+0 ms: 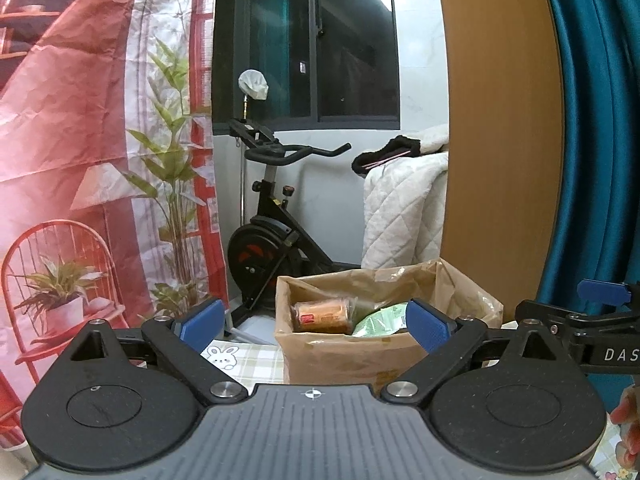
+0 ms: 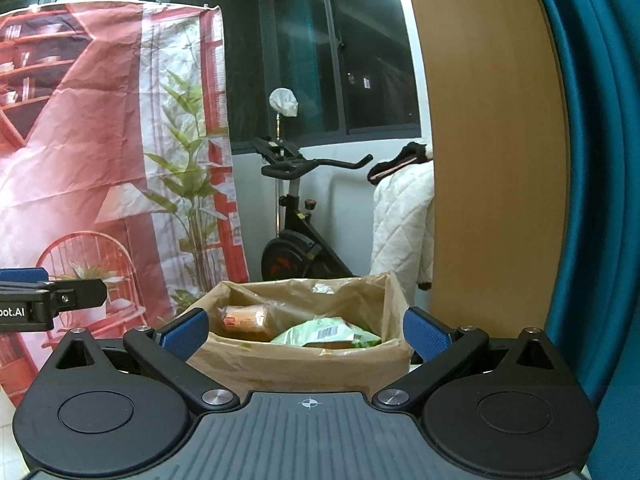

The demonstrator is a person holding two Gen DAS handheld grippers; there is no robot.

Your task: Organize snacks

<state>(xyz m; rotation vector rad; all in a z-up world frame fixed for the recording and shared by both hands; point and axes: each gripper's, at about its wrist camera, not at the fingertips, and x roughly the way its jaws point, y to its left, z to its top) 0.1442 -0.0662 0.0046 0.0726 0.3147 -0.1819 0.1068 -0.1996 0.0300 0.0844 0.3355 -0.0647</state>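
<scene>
A: State of the left gripper (image 1: 316,326)?

B: Jaws spread wide, nothing between the blue pads (image 1: 202,320). It hangs level, facing the open top of the bag (image 1: 344,354).

A: Right gripper (image 2: 306,330)?

B: Same condition. Jaws spread, blue pads (image 2: 186,330) holding nothing. It is also aimed at the bag (image 2: 280,364). In the left view, the right gripper (image 1: 604,292) shows at the right edge, beside the left one; its jaws are cut off there.

A: Location of the snacks?

B: Inside the brown paper bag, which stands upright with its mouth open.
1. An orange pack (image 1: 322,316) lies on its side at the left of the bag; in the right view the same pack (image 2: 246,320) sits left of centre.
2. A green pack (image 1: 380,322) lies to its right, touching it; the right view shows a barcode label on the green pack (image 2: 326,334).

A: Support surface?

B: The bag stands on a checked cloth (image 1: 236,356) with a rabbit print.

A: Surroundings?

B: Beyond the bag: an exercise bike (image 1: 276,232) under a dark window (image 1: 320,40). Left: a red printed backdrop (image 1: 80,140). Right of the bike: a white quilt (image 1: 404,216), then a wooden panel (image 1: 500,120) and a teal curtain (image 1: 596,120).
</scene>
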